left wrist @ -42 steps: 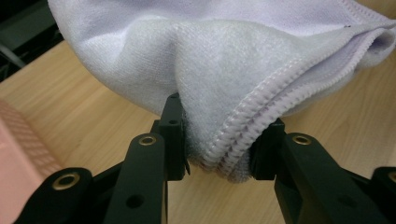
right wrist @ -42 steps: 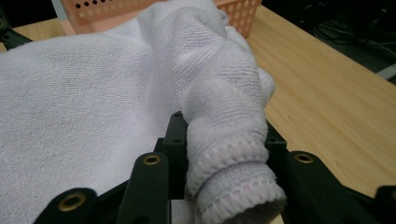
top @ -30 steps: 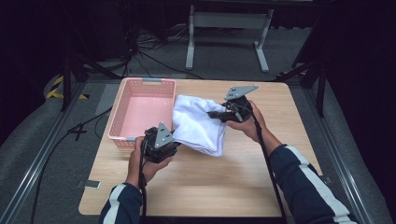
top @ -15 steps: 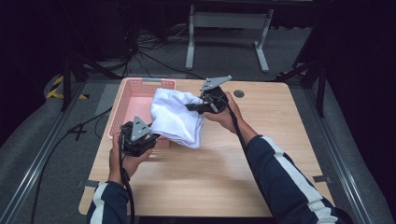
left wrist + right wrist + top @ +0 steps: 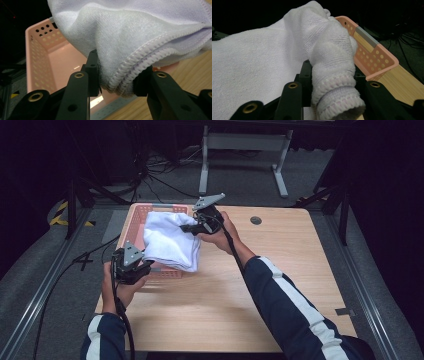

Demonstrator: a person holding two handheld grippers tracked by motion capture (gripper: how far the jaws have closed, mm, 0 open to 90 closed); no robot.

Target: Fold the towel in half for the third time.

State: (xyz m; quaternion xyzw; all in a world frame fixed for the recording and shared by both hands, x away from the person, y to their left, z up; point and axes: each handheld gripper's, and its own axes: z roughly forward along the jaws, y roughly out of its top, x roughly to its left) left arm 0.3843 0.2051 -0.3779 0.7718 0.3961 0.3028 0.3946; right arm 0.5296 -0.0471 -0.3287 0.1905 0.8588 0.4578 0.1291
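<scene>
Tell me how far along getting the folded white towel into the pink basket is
Done: the towel is folded and lifted, each claw clamped on an edge, the left claw on a hemmed corner, the right claw on a bunched edge. In hand: it hangs over the pink basket, part of it draped over the near rim toward the table. Left: probably lowering it inside and opening both claws.

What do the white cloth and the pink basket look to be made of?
The white towel looks like soft terry or microfibre: a fuzzy looped pile with stitched hems, folding limply between the jaws. The pink basket looks like moulded plastic: smooth, slightly glossy walls with regular round holes. The table under them shows a light wood-grain finish.
</scene>
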